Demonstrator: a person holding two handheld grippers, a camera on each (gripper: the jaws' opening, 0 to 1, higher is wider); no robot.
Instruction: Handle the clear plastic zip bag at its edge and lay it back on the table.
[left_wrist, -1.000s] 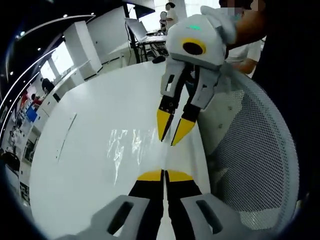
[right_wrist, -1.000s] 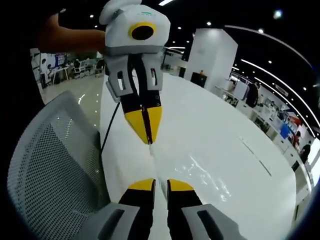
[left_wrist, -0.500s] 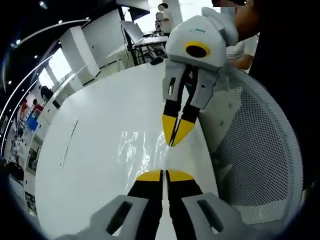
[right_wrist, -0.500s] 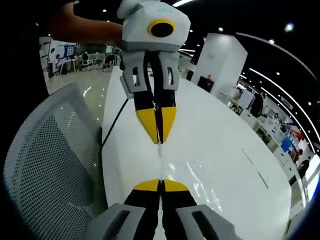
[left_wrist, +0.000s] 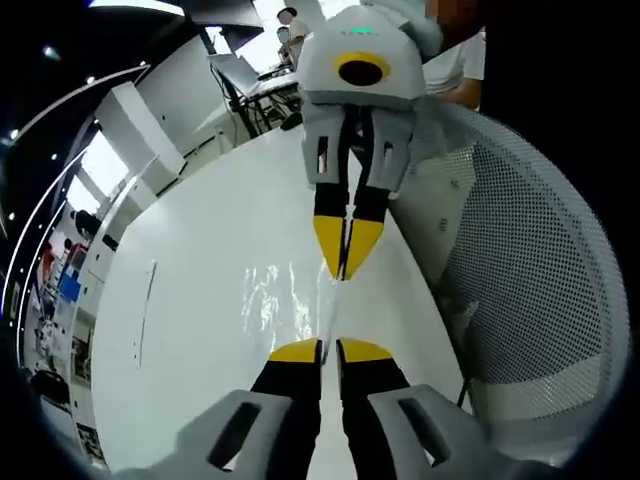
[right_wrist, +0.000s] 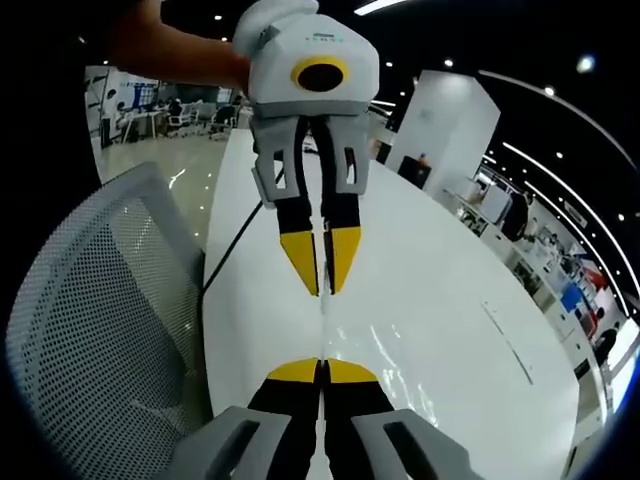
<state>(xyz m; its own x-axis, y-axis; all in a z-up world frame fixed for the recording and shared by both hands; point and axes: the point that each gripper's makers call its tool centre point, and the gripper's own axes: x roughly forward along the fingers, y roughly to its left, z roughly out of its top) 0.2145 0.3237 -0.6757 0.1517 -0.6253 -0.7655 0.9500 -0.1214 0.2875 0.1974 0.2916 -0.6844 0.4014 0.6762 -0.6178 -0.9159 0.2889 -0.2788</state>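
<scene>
The clear plastic zip bag (left_wrist: 278, 300) lies glinting on the white table (left_wrist: 170, 250), its edge running between the two grippers. My right gripper (right_wrist: 322, 371) is shut on that edge of the bag (right_wrist: 400, 350); in the left gripper view the right gripper (left_wrist: 343, 268) comes down from the top with its yellow tips together. My left gripper (left_wrist: 331, 350) has a narrow gap between its jaws. In the right gripper view the left gripper (right_wrist: 322, 278) hangs from the top with its tips parted around the edge, not pinching it.
A grey mesh chair (left_wrist: 530, 290) stands against the table's near edge, also the chair (right_wrist: 90, 320) at left. A black cable (right_wrist: 228, 250) runs down beside the table (right_wrist: 450, 250). A thin strip (left_wrist: 146, 300) lies farther out. A person's hand (right_wrist: 170, 55) holds the left gripper.
The right jaws went from slightly parted to shut on the bag edge. The left jaws, shut before, have now parted. Both views shifted a little.
</scene>
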